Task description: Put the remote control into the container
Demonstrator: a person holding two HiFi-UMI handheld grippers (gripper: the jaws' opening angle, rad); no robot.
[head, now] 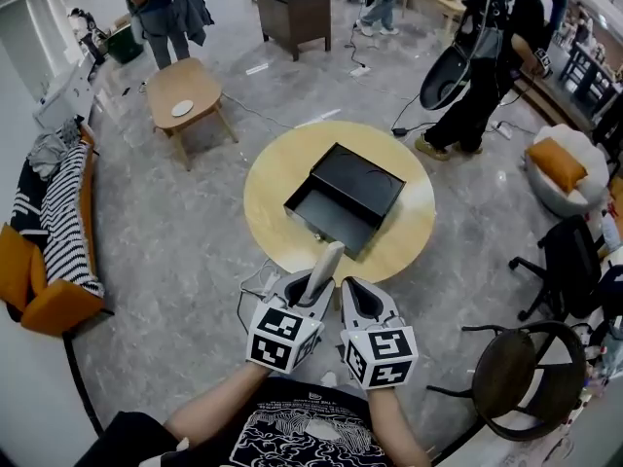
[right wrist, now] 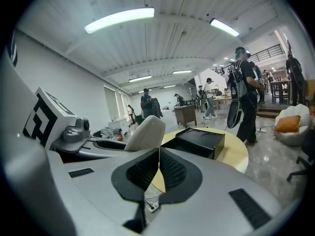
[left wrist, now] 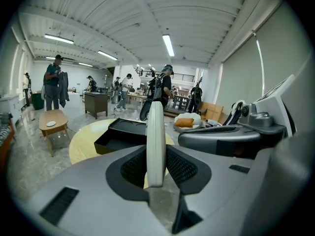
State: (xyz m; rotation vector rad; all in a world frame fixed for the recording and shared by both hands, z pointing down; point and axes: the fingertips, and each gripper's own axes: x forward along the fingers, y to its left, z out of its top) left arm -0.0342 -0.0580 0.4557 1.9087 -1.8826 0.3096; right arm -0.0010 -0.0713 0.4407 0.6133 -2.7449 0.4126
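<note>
A long pale grey remote control (head: 325, 269) stands up and forward out of my left gripper (head: 313, 292), which is shut on its lower end. In the left gripper view the remote (left wrist: 156, 141) sits edge-on between the black pads. The container is a black open box (head: 346, 197) on a round yellow table (head: 273, 178), just beyond the remote's tip. My right gripper (head: 356, 296) hangs close beside the left one, its jaws shut with nothing between them (right wrist: 158, 170). From the right gripper view the remote (right wrist: 145, 132) shows at the left and the box (right wrist: 199, 141) lies ahead.
Several people stand at the far side of the room. A small wooden table (head: 183, 90) and a dark cabinet (head: 295, 13) are beyond. A sofa with striped cloth (head: 54, 222) lines the left wall. Chairs (head: 516, 377) and a white seat with an orange cushion (head: 565, 168) stand right.
</note>
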